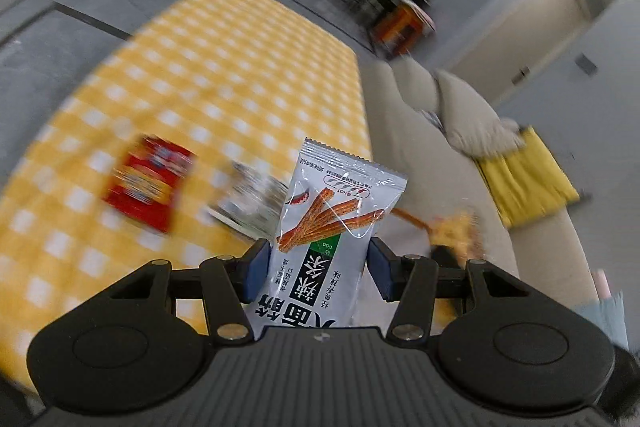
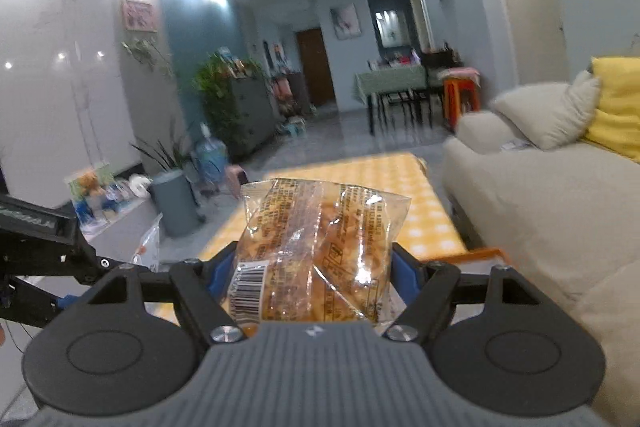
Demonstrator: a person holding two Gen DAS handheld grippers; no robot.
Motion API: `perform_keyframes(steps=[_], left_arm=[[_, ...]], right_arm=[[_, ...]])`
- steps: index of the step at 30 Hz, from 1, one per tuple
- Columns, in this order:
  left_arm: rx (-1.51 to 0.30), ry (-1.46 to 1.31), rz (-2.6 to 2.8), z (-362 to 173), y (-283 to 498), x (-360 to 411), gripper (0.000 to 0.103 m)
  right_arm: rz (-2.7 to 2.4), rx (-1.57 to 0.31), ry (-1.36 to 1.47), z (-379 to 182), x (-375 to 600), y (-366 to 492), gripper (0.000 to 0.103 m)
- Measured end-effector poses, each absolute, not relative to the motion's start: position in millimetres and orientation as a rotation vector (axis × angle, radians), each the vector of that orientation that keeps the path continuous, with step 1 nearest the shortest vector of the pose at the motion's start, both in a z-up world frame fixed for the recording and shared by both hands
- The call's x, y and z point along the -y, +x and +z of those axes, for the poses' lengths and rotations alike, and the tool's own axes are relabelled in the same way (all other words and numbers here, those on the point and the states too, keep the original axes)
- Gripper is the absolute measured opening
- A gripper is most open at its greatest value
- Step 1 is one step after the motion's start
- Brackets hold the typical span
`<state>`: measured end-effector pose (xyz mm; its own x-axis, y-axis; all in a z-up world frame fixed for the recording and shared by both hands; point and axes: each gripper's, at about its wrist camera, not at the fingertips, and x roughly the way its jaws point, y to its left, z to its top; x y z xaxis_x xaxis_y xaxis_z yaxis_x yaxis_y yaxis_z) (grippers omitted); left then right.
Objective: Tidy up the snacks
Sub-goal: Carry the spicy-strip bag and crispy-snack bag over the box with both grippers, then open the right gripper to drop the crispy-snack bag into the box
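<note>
The jaws of the right gripper (image 2: pixel 314 263) were clamped on a clear bag of golden snacks (image 2: pixel 320 251) and those of the left gripper (image 1: pixel 316 267) on a white pouch picturing spicy sticks (image 1: pixel 332 227), both carried above the yellow checked table (image 1: pixel 200 75), so the next move probably called for setting them down together with the red packet (image 1: pixel 150 181).

The left tongs (image 1: pixel 318 269) tilt downward with blue pads pressed on a white spicy-strip packet (image 1: pixel 324 227), while the right tongs (image 2: pixel 314 277) point nearly level, clamping a clear snack bag (image 2: pixel 320 247).

Far checked table (image 1: pixel 240 39) lies open; red packet (image 1: pixel 150 183) and a blurred, seemingly silver one (image 1: pixel 252 205) crowd its near end.
</note>
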<state>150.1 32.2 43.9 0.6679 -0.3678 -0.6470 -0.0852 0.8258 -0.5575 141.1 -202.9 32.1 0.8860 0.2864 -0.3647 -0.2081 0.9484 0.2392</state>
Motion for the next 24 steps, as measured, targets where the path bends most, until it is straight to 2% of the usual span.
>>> perform_keyframes(steps=[13, 19, 24], left_arm=[[-0.959, -0.581, -0.252, -16.3, 193.9, 6.3, 0.06], [-1.002, -0.548, -0.29, -28.5, 192.7, 16.7, 0.06], [-1.008, -0.534, -0.289, -29.7, 189.4, 17.6, 0.06]], right_arm=[[0.159, -0.932, 0.194, -57.3, 246.4, 270.2, 0.074], [0.14, -1.066, 0.197, -97.4, 245.8, 309.7, 0.074], [0.145, -1.085, 0.275, -112.4, 247.0, 325.6, 0.076]])
